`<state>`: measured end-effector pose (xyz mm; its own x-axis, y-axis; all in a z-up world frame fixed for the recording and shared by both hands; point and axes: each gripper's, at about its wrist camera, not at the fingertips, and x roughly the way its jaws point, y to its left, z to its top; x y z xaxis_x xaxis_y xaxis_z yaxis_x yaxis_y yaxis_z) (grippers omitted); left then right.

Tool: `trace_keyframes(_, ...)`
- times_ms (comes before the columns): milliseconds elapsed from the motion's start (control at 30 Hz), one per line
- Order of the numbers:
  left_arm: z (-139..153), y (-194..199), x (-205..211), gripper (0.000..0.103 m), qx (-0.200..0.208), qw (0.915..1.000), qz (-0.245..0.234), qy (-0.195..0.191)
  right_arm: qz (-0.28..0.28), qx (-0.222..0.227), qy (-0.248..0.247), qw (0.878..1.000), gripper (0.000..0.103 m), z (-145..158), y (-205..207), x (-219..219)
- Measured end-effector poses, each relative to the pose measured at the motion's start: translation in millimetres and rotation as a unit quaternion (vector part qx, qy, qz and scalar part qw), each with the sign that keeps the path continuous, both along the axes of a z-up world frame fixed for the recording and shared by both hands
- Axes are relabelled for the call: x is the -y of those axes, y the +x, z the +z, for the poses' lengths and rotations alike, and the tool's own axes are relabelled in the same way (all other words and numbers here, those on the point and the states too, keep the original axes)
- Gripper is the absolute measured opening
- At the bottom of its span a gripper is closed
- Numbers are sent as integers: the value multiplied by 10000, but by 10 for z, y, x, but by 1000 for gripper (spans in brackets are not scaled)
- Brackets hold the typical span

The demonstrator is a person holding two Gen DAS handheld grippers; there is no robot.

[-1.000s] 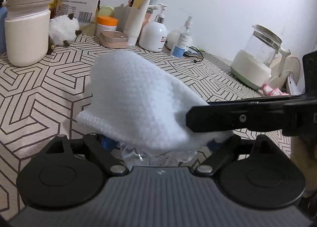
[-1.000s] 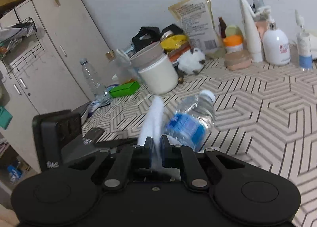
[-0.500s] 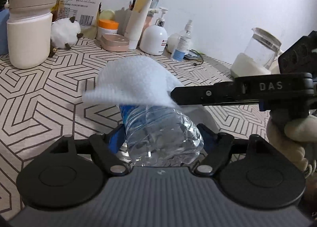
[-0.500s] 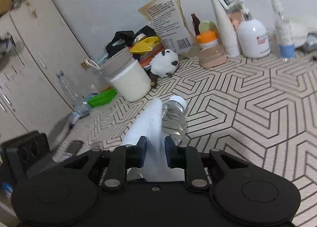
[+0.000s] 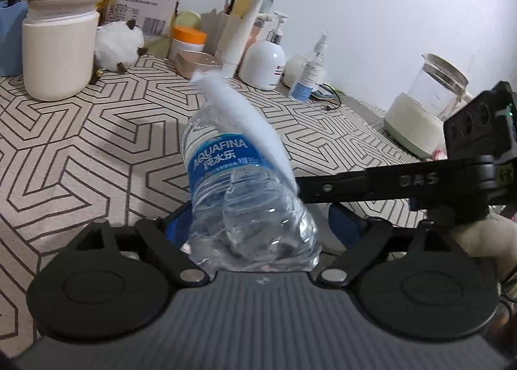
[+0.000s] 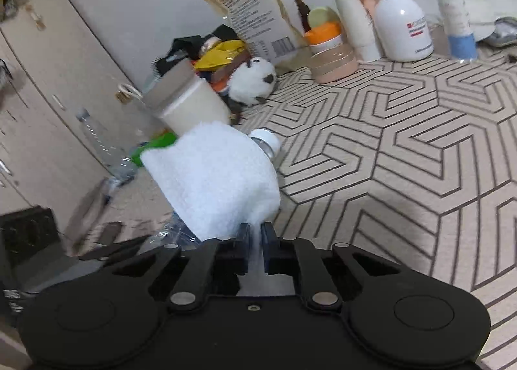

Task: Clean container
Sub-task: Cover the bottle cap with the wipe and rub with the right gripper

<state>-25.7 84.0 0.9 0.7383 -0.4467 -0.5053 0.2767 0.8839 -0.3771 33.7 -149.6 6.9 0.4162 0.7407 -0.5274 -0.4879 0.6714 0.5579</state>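
Left tool (image 5: 258, 224) has the bottle (image 5: 245, 195) by its base, lifted off the desk (image 5: 80, 150), neck pointing away and slightly up; the jaws have just been opening after a brief squeeze and now sit wide around the clear ribbed body, blue pads at its sides, so it reads as a grip on the bottle. Right tool (image 6: 255, 240) is nearly closed, pinching a white cloth (image 6: 219, 182); its jaws have just eased and closed again with the cloth between them. Cloth drapes over the bottle's right side and shoulder, from near the cap (image 6: 266, 140) down past the blue label (image 5: 223, 159). Step in hand looks like wiping the bottle's outside. To do it well: keep the left grip steady and firm enough that the thin plastic does not slip or crumple, drag the cloth along the length with light pressure, then roll the bottle so the uncovered left face and the label get wiped too. Keep the pinch on the cloth's edge tight, since only a small tuck sits between the pads. Cup (image 5: 58, 56), jars and pump bottle (image 5: 265, 62) stand well apart at the desk's back, no clash likely.
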Motion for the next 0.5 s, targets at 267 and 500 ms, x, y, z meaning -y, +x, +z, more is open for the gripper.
trace_keyframes(267, 45, 29, -76, 68, -27, 9990, -227, 374, 440, 204, 464, 9977, 15, 147, -126, -47)
trace_keyframes(500, 38, -1, -43, 67, 45, 9988, -116, 464, 583, 329, 429, 9968, 19, 209, -181, -106)
